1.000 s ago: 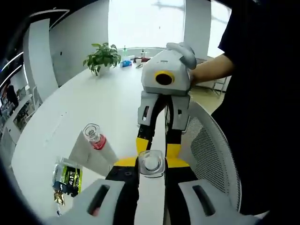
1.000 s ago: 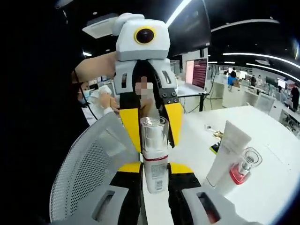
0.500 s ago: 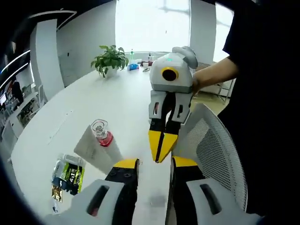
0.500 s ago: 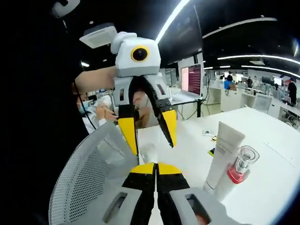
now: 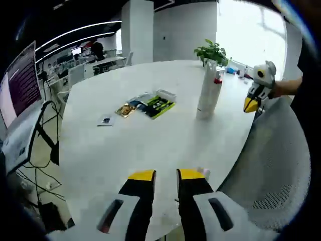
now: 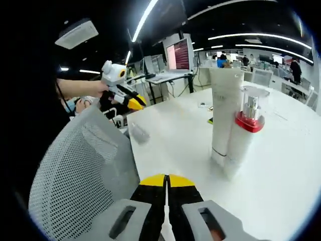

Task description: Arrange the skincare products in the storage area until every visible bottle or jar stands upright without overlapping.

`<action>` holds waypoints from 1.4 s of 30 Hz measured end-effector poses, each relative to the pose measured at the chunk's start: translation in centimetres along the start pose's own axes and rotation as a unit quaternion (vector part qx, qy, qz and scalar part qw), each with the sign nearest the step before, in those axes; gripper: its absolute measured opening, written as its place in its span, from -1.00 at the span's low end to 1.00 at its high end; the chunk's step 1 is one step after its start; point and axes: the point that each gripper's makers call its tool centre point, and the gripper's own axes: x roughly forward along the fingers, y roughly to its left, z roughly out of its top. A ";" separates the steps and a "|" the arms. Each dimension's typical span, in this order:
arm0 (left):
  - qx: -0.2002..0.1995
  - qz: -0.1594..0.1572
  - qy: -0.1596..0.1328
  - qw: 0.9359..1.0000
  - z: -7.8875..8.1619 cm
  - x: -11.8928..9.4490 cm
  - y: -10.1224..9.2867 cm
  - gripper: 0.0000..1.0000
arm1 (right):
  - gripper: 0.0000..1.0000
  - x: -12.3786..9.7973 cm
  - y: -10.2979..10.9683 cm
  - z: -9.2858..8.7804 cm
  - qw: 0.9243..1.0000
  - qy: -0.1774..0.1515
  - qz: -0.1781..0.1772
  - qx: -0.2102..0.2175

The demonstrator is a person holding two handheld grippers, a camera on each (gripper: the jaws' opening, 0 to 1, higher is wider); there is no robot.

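Worktop (image 5: 150, 135): white, round-edged; grey mesh chair (image 6: 75, 170) drawn against its near edge.

Tall white tube (image 6: 224, 113): upright on its cap; touching, on its near side in the right gripper view, a white pump bottle (image 6: 242, 138) with red collar and clear cap, also upright; in the left gripper view the pair (image 5: 208, 95) stands towards the far edge, ahead of a potted plant (image 5: 211, 51).

Small clear-capped bottle (image 6: 139, 132): blurred; appears to lie on its side near the worktop edge, beside the chair; a pale, pinkish object (image 5: 202, 172) just past the left claw's right jaw is probably the same item, though too blurred to be sure.

Left claw (image 5: 160, 175): jaws parted a little, nothing between them; seen in the right gripper view (image 6: 134, 104) with yellow tips near together.

Right claw (image 6: 166, 181): yellow tips pressed together, empty; seen in the left gripper view (image 5: 250, 105) held off the worktop's far side.

Progress, judged: two of three products upright, though touching; the third apparently still to be stood up and set apart; task part done.

Other: green and yellow sachets (image 5: 148, 105); small dark card (image 5: 105, 120).

Writing: faint print on tube, illegible; sachet print unreadable; no brand legible.
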 end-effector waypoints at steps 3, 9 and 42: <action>0.012 -0.012 0.065 0.998 -3.8 -0.1 0.1 -0.38 | -1.00 0.4 -0.3 0.6 1.000 -0.007 0.003 0.010; 0.033 -0.007 0.091 0.995 -5.3 0.1 -0.5 -0.33 | -1.00 1.3 0.2 1.6 1.000 0.002 0.019 -0.005; -0.218 0.148 0.172 0.949 -6.0 2.3 2.7 -0.04 | -1.00 0.9 -0.3 2.1 1.000 0.012 0.013 0.022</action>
